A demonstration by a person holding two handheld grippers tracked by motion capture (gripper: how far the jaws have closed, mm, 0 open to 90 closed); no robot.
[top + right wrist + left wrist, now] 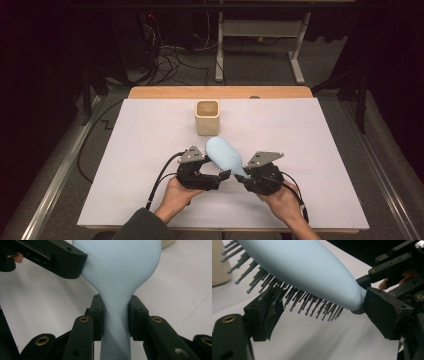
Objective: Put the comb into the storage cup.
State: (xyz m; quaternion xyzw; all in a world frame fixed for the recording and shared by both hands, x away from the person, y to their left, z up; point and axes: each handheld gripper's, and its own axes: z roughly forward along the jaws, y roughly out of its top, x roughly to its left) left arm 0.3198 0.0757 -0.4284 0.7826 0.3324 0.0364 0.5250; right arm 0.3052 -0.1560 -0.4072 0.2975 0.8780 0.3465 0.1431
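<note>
Blue hairbrush point(224, 155) | handle clamped in R gripper point(248, 176) | L gripper point(220, 172) jaws apart at bristles

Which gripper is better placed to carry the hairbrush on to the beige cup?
Right, probably. The right gripper has both jaws clamped on the neck of the hairbrush, a firm hold. The left gripper only meets the bristles. The cup stands just beyond.
</note>
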